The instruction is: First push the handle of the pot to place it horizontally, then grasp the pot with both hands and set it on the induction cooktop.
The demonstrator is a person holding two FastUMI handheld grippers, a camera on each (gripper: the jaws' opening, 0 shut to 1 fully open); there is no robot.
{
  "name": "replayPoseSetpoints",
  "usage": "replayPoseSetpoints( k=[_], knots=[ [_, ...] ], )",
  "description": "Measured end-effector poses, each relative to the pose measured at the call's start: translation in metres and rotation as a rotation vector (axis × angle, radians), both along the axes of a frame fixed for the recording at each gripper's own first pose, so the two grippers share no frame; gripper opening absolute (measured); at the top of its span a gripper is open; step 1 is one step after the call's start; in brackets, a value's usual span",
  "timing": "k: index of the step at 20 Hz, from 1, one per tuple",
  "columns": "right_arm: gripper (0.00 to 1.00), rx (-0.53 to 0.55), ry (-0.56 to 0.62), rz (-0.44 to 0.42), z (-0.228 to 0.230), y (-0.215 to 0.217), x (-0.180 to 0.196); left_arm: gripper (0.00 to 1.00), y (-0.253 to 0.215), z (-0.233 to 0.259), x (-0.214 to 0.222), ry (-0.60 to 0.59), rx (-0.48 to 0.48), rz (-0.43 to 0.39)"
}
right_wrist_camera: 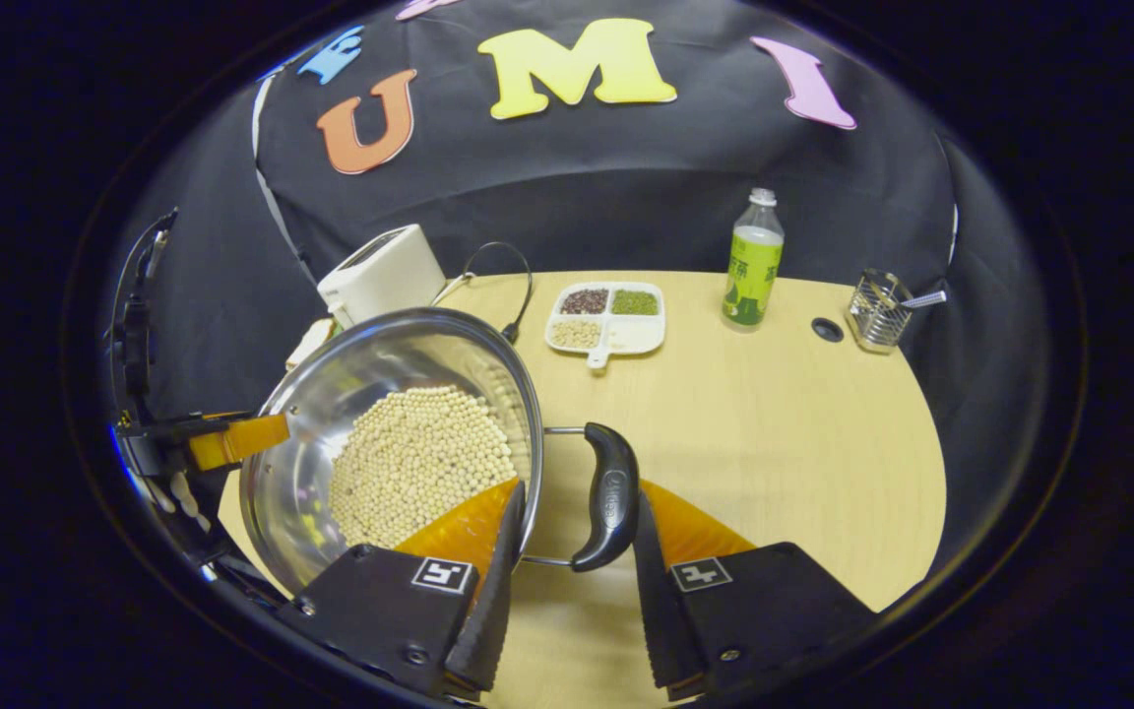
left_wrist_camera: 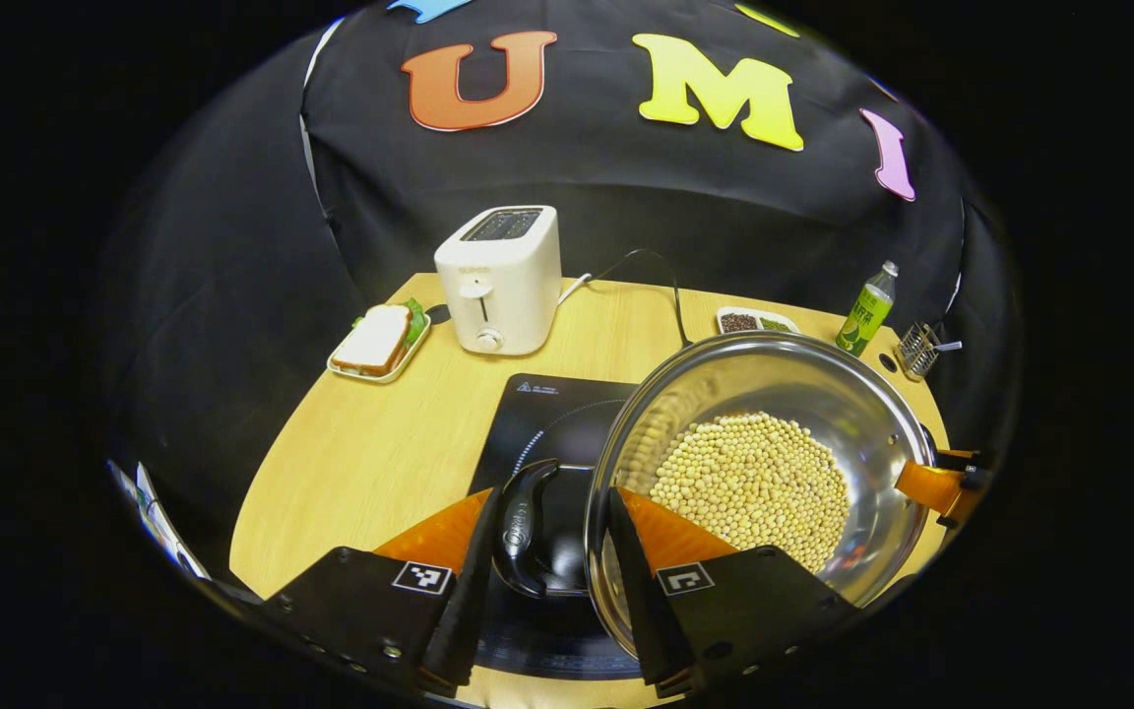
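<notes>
Pot (left_wrist_camera: 764, 473) of beans (left_wrist_camera: 750, 487), carried by both side handles above the cooktop (left_wrist_camera: 557, 423) on the worktop (left_wrist_camera: 370, 453): left gripper (left_wrist_camera: 547, 551) jaws clamp one black handle (left_wrist_camera: 525, 527), right gripper (right_wrist_camera: 572, 542) jaws clamp the other handle (right_wrist_camera: 608, 497). Toaster (left_wrist_camera: 500, 279) behind.

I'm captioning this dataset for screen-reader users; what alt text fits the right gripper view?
The right gripper has its jaws around the black side handle of a shiny steel pot filled with pale round beans, above a light wooden table. Behind stand a white toaster, a divided white dish and a green-labelled bottle.
</notes>
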State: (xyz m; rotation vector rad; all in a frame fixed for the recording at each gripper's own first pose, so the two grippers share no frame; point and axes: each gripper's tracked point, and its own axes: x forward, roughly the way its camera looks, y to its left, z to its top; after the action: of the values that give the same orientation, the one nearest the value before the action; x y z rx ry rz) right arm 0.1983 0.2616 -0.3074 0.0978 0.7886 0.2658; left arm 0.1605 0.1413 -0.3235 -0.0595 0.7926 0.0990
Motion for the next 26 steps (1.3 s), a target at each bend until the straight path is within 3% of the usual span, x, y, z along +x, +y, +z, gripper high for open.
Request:
replayPoseSetpoints(
  k=[13,14,15,26],
  knots=[
    [0.59,0.042,0.042,-0.049,-0.01,0.066,-0.001,0.61,0.063,-0.013,0.017,0.023,0.018,-0.036],
    [0.59,0.04,0.044,-0.051,-0.011,0.069,0.0,0.71,0.065,-0.015,0.018,0.026,0.02,-0.037],
    [0.59,0.037,0.047,-0.053,-0.012,0.071,-0.001,0.61,0.068,-0.017,0.019,0.026,0.021,-0.038],
    [0.57,-0.002,0.077,-0.079,-0.035,0.08,0.004,0.61,0.072,-0.036,0.024,0.045,0.024,-0.052]
  ],
)
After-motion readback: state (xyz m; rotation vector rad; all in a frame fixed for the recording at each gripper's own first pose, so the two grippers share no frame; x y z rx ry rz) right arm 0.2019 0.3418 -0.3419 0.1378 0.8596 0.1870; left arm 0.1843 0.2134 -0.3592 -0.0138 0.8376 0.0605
